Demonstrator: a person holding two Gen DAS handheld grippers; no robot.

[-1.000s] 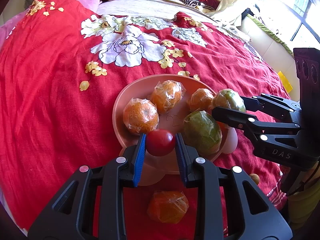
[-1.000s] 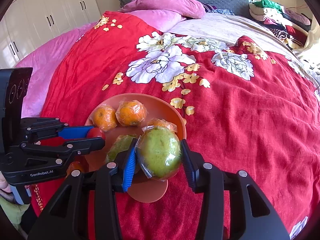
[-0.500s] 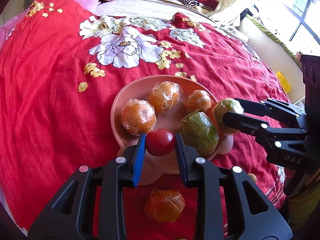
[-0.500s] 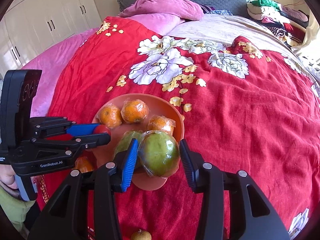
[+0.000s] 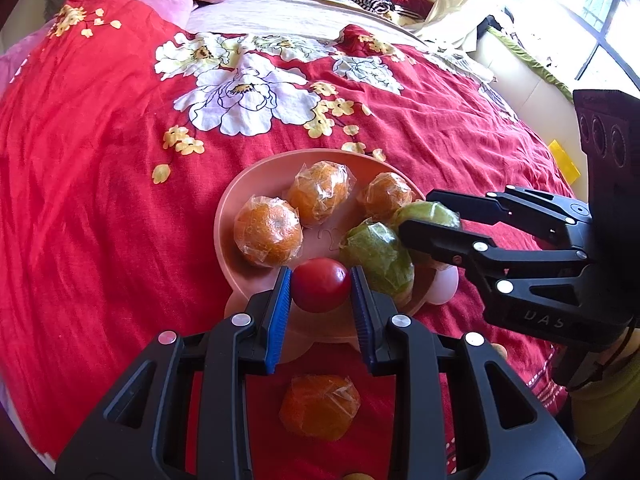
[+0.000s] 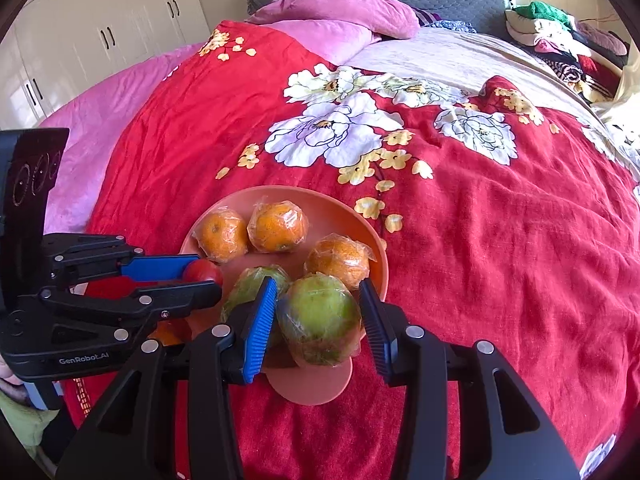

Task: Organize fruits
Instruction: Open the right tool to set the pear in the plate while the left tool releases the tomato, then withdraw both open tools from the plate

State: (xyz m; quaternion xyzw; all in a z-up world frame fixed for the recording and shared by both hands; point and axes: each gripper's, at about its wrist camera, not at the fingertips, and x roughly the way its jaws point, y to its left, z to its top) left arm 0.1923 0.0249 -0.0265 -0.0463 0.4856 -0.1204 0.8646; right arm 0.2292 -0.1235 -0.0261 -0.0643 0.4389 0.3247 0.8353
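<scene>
A pink plate (image 5: 256, 176) (image 6: 360, 224) lies on the red bedspread and holds three plastic-wrapped oranges (image 5: 267, 230) and a wrapped green fruit (image 5: 378, 256). My left gripper (image 5: 321, 285) is shut on a small red tomato (image 5: 320, 284) at the plate's near rim; the tomato also shows in the right wrist view (image 6: 205, 272). My right gripper (image 6: 318, 316) is shut on a second wrapped green fruit (image 6: 320, 318), held over the plate's near edge beside the first green one (image 6: 252, 284).
A wrapped orange (image 5: 318, 406) lies on the bedspread under my left gripper. Pink pillows (image 6: 340, 12) and piled clothes (image 6: 560, 36) sit at the far end of the bed. White wardrobes (image 6: 80, 40) stand at the left.
My right gripper has carried the green fruit inward over the plate, close beside the other green fruit. My left gripper keeps the tomato at the plate's near rim.
</scene>
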